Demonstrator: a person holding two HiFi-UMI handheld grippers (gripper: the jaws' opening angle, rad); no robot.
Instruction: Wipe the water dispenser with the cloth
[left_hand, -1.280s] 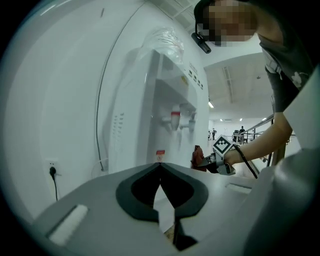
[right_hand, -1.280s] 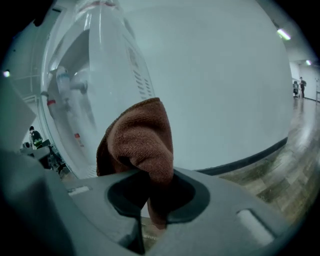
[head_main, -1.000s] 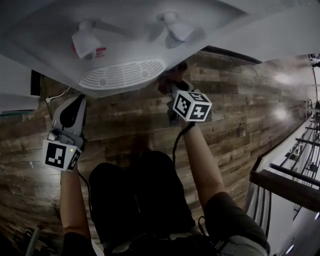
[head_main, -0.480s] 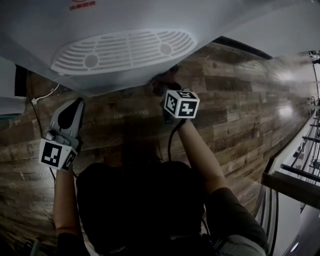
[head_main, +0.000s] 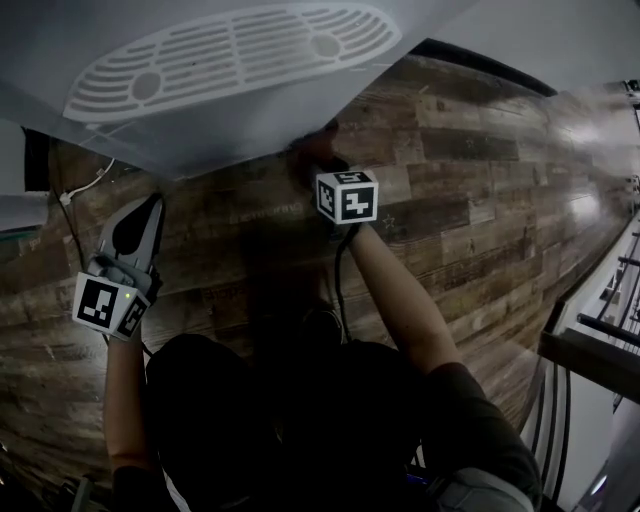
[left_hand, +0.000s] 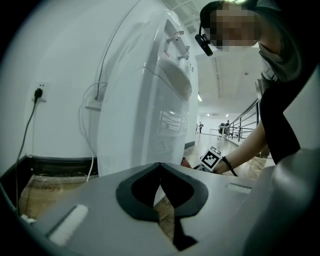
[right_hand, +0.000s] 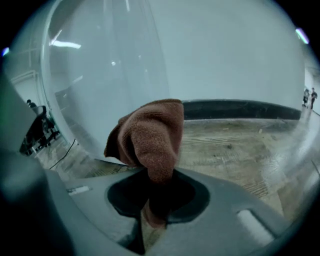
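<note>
You wear a dark, short-sleeved top (head_main: 300, 420). Your pale grey left gripper (head_main: 150, 205) carries a black-and-white marker cube (head_main: 105, 305); a black cable (head_main: 338, 280) trails on the right.

cloth (right_hand: 150, 135): nubbly knit; water dispenser (left_hand: 150, 100): glossy smooth plastic; floor (head_main: 480, 180): wood

Right tool (right_hand: 152, 200): we moved it leftward in the head view, carrying the cloth (right_hand: 150, 135) along the lower front of the water dispenser (head_main: 200, 135).
Marker cube (head_main: 347, 196): it shifted left and slightly up with that tool.
Drip grille (head_main: 230, 55): it climbed to the top edge of the head view.
Taps (left_hand: 176, 42): they passed out of the head view.
</note>
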